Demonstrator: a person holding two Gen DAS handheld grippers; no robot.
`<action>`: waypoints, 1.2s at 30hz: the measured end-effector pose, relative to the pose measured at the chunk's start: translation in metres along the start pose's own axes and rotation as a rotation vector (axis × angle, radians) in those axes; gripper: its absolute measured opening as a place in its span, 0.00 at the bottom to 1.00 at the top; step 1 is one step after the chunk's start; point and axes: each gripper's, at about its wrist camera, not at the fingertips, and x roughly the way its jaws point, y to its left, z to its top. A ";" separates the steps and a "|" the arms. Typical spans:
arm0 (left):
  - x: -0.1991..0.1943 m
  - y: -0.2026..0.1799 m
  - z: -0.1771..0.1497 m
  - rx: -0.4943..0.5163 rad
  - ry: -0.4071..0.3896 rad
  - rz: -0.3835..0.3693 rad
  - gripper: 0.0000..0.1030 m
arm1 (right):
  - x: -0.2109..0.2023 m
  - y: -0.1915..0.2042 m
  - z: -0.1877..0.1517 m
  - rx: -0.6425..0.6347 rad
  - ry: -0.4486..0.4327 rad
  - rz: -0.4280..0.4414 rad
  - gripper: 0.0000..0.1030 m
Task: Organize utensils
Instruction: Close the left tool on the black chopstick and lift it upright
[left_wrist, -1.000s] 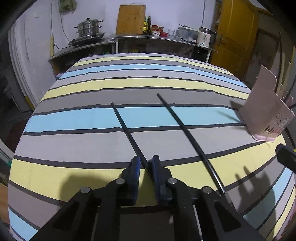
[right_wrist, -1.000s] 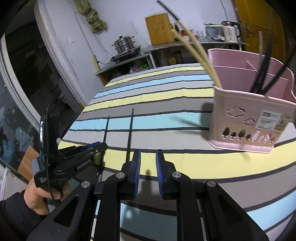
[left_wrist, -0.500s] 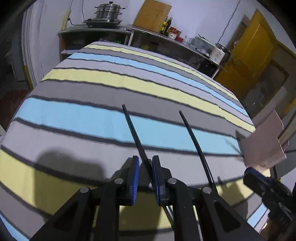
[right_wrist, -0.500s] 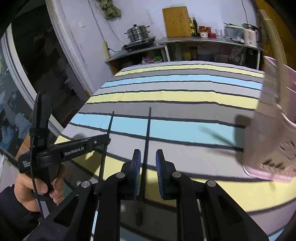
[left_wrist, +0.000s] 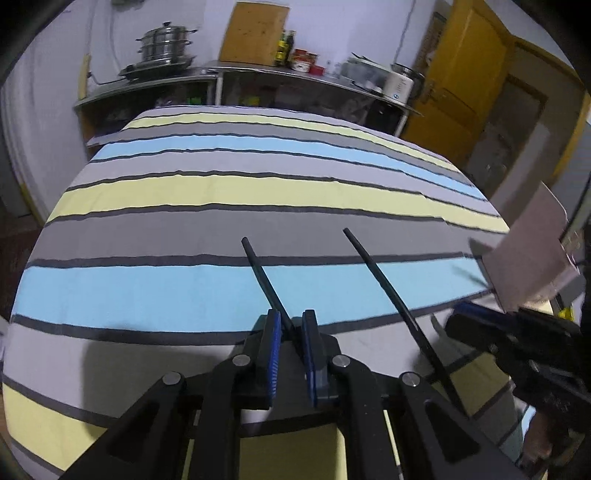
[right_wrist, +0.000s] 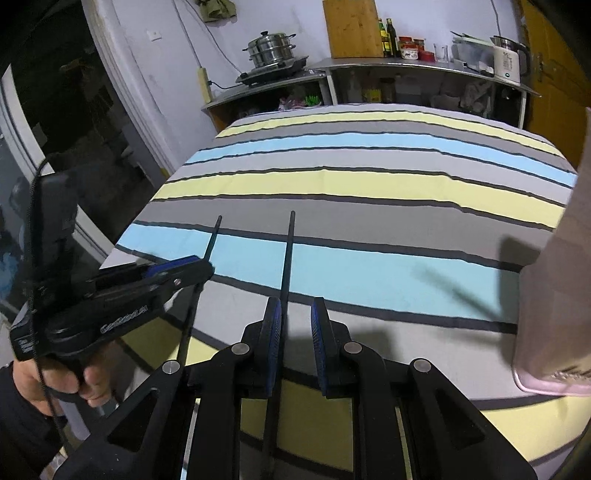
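1. Striped cloth (left_wrist: 221, 192) covers the table; two black chopsticks lie on it.
2. My left gripper (left_wrist: 291, 332) is clamped on the left chopstick (left_wrist: 262, 273).
3. My right gripper (right_wrist: 295, 325) stands parted, empty, over the right chopstick (right_wrist: 287, 258).
4. Pink holder (right_wrist: 554, 295) waits well to the right.
5. Next, I judge: close right, lift both.

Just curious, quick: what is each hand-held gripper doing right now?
Left hand-held gripper: closed on a black chopstick.
Right hand-held gripper: open, second chopstick lying between its jaws.
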 end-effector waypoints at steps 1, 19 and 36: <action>0.000 0.000 0.000 0.004 0.004 -0.002 0.11 | 0.002 0.002 0.000 -0.004 0.003 0.001 0.17; 0.006 -0.008 0.003 -0.053 -0.024 0.070 0.11 | 0.041 0.018 0.017 -0.108 0.034 -0.084 0.06; -0.025 -0.008 0.011 -0.073 -0.038 0.008 0.07 | -0.007 0.020 0.030 -0.072 -0.041 -0.042 0.05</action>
